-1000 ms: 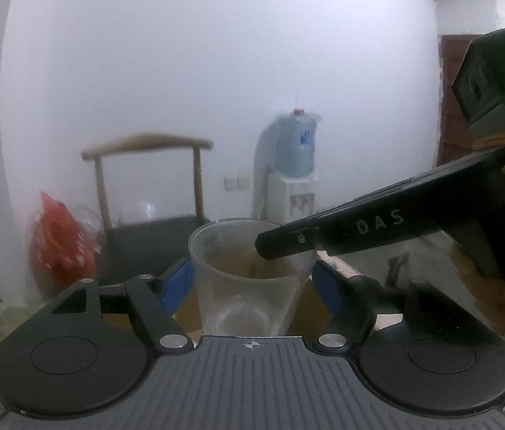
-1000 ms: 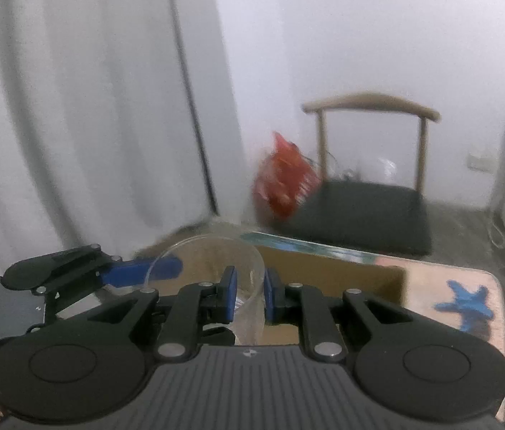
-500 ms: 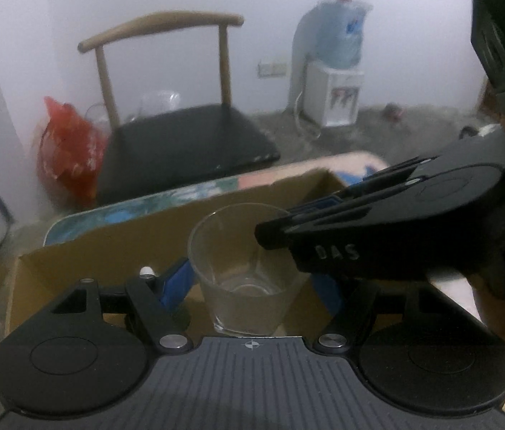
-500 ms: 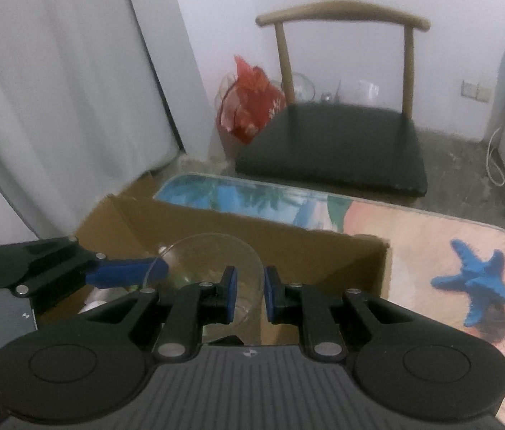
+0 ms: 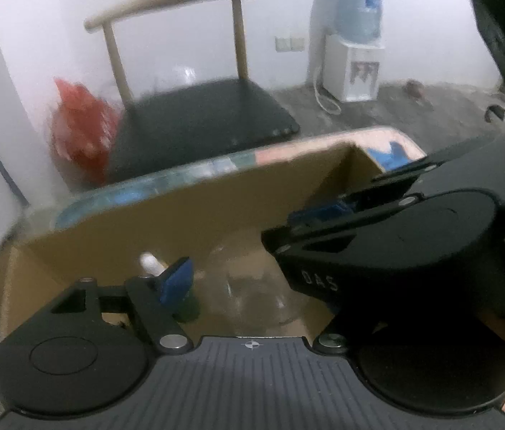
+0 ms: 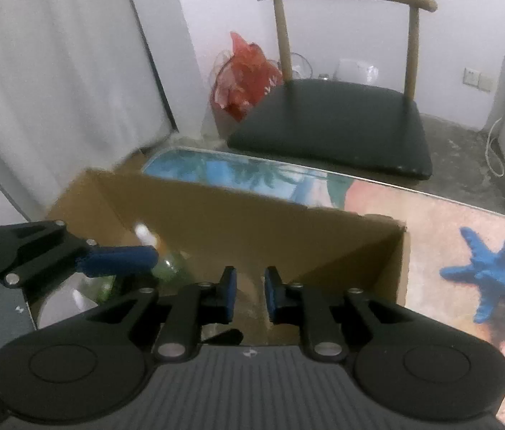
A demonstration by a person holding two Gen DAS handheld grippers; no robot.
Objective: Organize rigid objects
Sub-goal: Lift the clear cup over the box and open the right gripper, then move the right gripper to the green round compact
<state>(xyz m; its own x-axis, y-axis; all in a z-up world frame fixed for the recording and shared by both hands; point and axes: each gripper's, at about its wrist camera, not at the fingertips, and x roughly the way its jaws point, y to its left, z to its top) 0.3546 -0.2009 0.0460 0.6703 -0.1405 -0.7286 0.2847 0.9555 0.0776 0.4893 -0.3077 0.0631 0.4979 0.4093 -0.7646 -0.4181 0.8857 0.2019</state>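
Clear glass (image 5: pixel 252 286) down inside cardboard box (image 5: pixel 145 229), blurred, at 12 o'clock off left gripper (image 5: pixel 252 279). Jaws apart on both; right gripper (image 6: pixel 249 294) holding nothing. Likely rigid, slick, breakable: best pinched across the rim wall.

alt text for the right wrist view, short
The right tongs, slightly open, hover over an open cardboard box on a beach-print table. The left tongs reach in from the left above a clear glass; a blue starfish lies to the right.
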